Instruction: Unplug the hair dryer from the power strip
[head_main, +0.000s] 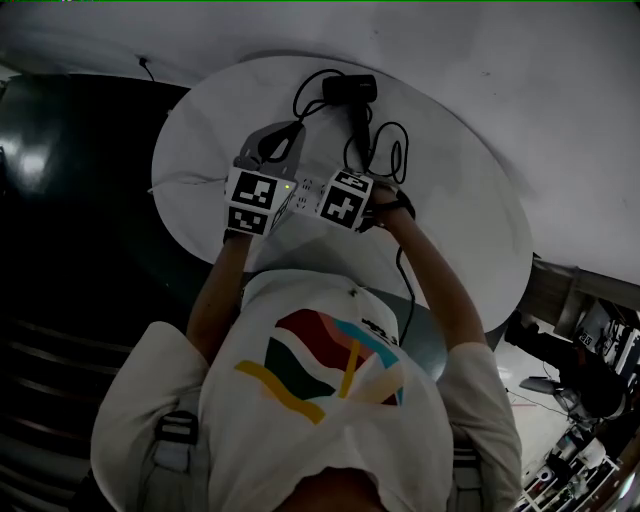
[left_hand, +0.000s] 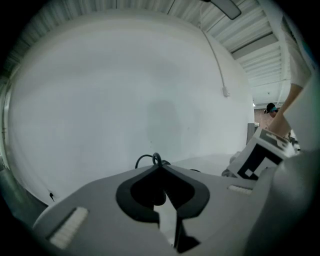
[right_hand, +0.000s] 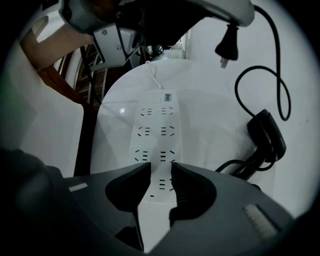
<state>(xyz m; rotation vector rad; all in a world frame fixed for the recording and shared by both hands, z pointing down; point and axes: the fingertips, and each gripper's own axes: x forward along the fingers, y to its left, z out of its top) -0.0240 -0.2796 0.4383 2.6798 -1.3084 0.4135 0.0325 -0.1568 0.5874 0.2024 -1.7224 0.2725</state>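
Nearest the person, the right claw (right_hand: 161, 172) is pointing straight down over the near end of the power strip (right_hand: 156, 130). Its 2 jaws are standing apart, gripping nothing, seemingly pinning the strip to the middle of the desk (right_hand: 210, 115). Above it, the left claw (left_hand: 160, 166) is pinching shut on the cord (right_hand: 275, 45), and the plug (right_hand: 226, 46) is dangling clear of every socket. The hair dryer (right_hand: 267, 136) is lying toward the far edge. I'd be lowering that plug gently onto bare desk beside the strip before letting go.

Power strip (head_main: 307, 188) mostly hidden behind marker cubes (head_main: 255, 200); hair dryer cord (left_hand: 156, 156) largely behind left claw (left_hand: 160, 167).
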